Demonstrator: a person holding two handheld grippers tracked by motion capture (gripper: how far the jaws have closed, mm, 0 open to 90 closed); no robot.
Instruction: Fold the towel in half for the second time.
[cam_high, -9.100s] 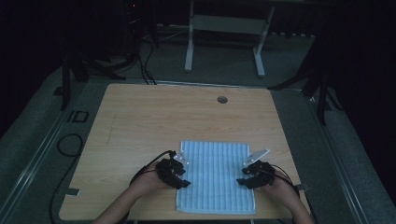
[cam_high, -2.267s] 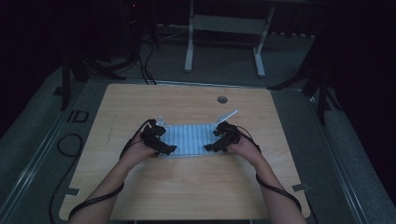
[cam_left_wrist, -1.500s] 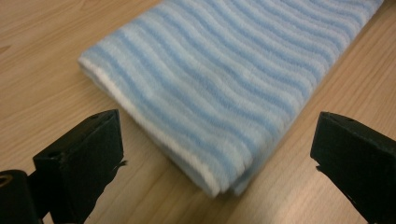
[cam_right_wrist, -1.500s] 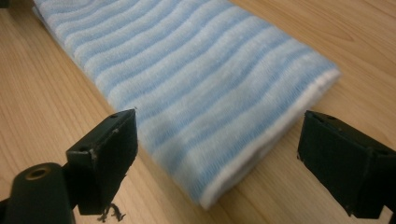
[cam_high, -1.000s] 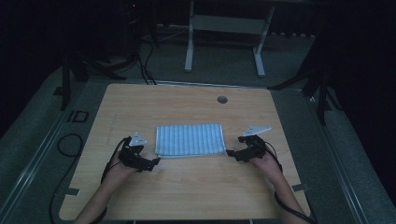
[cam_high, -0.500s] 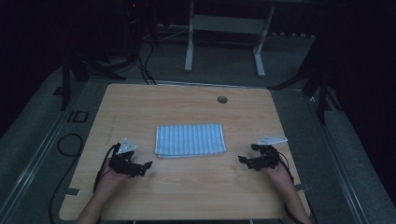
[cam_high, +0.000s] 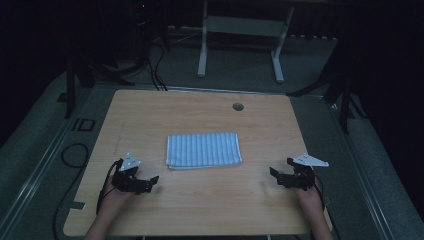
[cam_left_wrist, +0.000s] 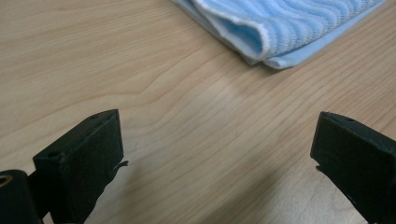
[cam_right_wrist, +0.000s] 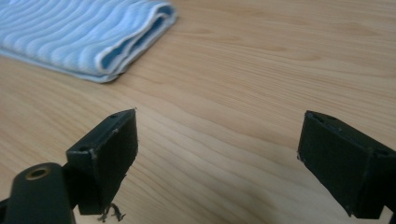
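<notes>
Tongs first: my left tongs (cam_high: 150, 183) sit low over the counter (cam_high: 200, 200) near its front left corner, jaws spread wide with nothing between them but bare wood, as the left gripper view confirms. My right tongs (cam_high: 276, 176) mirror that near the front right, jaws just as wide apart and gripping nothing; whether either set actually rests on the wood I cannot tell. Both point inward toward the middle, where the folded towel (cam_high: 203, 149) lies flat, well apart from each. It is blue with pale stripes, doubled over so the layered edges stack neatly, and one rounded fold corner shows in each gripper view. I judge it light, soft and limp, not fragile and not slippery; it should sag and unfold if lifted from one point. If I had to pick it up, I would pinch through all the layers at the two near corners, one per side, so the fold holds together.
</notes>
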